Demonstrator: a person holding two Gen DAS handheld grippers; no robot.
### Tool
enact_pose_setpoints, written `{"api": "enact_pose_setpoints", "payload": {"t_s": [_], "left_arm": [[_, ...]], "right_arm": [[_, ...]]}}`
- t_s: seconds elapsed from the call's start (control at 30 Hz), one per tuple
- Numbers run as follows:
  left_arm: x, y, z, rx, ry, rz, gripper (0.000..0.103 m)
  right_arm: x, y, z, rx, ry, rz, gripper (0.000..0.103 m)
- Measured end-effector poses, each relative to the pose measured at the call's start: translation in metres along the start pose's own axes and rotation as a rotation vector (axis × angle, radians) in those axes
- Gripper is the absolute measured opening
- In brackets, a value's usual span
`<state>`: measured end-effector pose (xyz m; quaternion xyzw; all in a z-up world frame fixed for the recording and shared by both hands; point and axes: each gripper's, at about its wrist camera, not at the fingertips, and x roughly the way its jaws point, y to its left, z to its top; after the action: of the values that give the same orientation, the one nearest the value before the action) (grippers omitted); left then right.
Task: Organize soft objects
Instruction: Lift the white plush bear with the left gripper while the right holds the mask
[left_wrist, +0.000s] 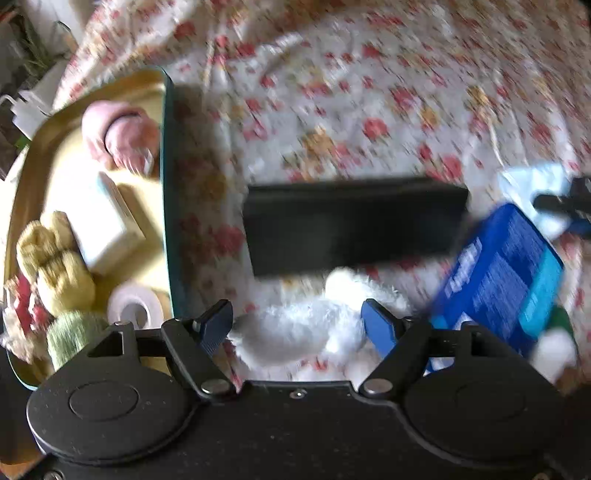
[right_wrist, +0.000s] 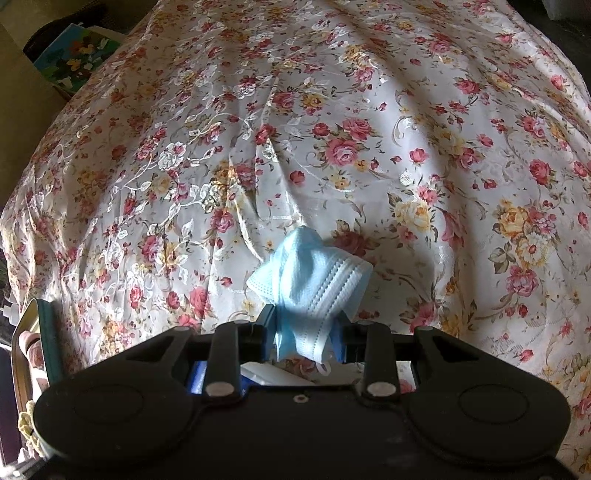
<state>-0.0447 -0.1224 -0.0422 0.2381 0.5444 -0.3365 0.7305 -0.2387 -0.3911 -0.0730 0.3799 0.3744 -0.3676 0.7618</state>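
Right gripper (right_wrist: 303, 334) jaws clamped on crumpled blue face mask (right_wrist: 314, 280). Left gripper (left_wrist: 297, 325) jaws wide apart, empty, white plush toy (left_wrist: 303, 325) between; tray (left_wrist: 168, 184) at 9 o'clock

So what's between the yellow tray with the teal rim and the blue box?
In the left wrist view, a black rectangular block lies on the flowery cloth between the yellow tray and the blue box.

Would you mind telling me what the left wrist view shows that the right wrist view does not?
Only the left wrist view shows the open left tool over a white fluffy toy, the black box, the blue carton and the tray's contents, such as the paper roll. Only the right wrist view shows the folds of the mask clamped in the right tool. Both show the floral cloth and tray rim.
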Motion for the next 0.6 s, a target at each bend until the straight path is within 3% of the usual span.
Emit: {"api": "enact_pose_setpoints", "payload": {"t_s": [0.17,0.27,0.33,0.4,0.6], "left_arm": [[-0.004,-0.005,-0.018,0.083,0.07,-0.073,0.071],[-0.01,-0.013,-0.023,0.228,0.027,-0.082,0.071],[-0.016,-0.022,-0.029,0.361,-0.022,-0.053,0.071],[-0.019,-0.025,-0.034,0.427,-0.058,-0.024,0.071],[-0.006,-0.016,-0.026,0.359,0.001,-0.099,0.071]], "right_arm": [[-0.001,0.002,0.0,-0.003,-0.006,0.007,0.031],[-0.001,0.003,-0.001,-0.004,-0.004,0.008,0.031],[-0.001,0.002,-0.001,-0.004,-0.006,0.008,0.031],[-0.001,0.002,0.0,-0.004,-0.007,0.006,0.031],[-0.001,0.005,-0.001,-0.022,-0.01,0.002,0.031]]}}
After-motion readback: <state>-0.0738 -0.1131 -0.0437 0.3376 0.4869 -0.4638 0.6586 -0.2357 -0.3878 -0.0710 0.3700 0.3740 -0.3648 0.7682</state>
